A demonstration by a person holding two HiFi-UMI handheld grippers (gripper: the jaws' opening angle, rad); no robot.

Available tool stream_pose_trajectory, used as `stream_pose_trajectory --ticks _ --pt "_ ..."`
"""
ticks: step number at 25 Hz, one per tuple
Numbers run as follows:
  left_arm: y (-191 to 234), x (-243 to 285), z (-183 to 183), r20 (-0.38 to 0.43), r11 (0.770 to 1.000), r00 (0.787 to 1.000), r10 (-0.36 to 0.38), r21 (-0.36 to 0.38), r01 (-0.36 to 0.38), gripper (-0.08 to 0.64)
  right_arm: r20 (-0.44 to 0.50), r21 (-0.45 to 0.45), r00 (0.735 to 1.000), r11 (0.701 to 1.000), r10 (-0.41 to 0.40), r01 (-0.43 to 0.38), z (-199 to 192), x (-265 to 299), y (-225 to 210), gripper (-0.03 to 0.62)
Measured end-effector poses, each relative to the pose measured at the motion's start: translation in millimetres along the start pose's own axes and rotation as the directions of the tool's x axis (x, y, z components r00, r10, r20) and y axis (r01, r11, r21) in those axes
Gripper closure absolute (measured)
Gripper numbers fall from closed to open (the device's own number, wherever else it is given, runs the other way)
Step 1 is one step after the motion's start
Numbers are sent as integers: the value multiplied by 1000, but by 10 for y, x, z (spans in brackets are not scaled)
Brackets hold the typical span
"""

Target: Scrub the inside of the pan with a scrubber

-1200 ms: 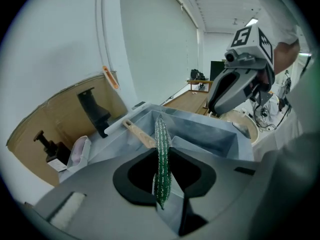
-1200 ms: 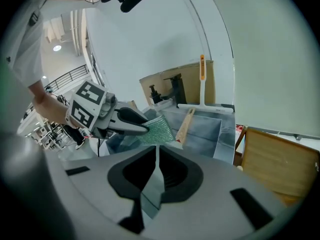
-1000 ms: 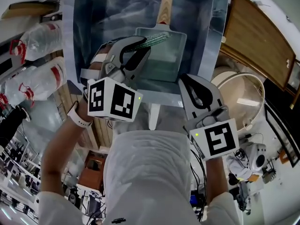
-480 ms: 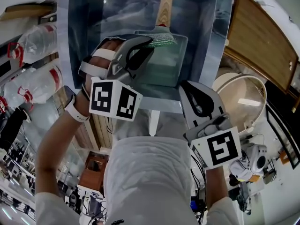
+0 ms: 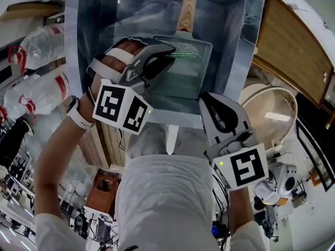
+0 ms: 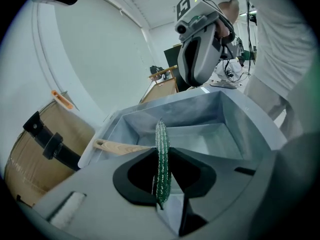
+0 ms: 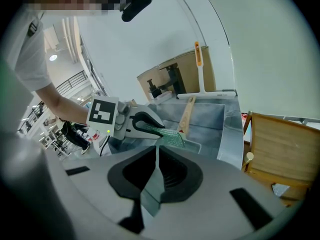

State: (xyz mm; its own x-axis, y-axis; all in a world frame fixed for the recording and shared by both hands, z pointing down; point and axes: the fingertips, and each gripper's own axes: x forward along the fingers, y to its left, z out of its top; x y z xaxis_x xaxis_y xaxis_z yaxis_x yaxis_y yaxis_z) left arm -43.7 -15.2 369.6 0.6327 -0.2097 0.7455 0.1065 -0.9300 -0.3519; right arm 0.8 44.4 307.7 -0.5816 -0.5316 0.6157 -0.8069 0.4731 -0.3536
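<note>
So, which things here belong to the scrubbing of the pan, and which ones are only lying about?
Job in hand:
green scrubber, gripped in the left tongs
pan, inside the sink

Lying about:
plastic bottles
round tub
wooden board
right tongs, shut and empty

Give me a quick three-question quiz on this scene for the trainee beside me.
1. Fill in: the pan sits inside the ____.
2. What does the left gripper hold? A) a cloth B) the scrubber C) nothing
3. True or false: the right gripper grips the pan's handle.

Key: 1 sink. 2 B. 3 false, its jaws are together on nothing, at the sink's near edge.
</note>
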Motion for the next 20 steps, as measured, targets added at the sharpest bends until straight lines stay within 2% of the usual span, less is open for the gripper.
stream_pose_trajectory --ticks 5,20 --pt "1 12 21 5 999 1000 -17 40 17 480 -2 -5 1000 1000 5 -5 -8 6 16 575" --pt "8 38 105 1 997 1000 -13 73 13 480 -3 -18 1000 1000 4 -5 54 -33 -50 575"
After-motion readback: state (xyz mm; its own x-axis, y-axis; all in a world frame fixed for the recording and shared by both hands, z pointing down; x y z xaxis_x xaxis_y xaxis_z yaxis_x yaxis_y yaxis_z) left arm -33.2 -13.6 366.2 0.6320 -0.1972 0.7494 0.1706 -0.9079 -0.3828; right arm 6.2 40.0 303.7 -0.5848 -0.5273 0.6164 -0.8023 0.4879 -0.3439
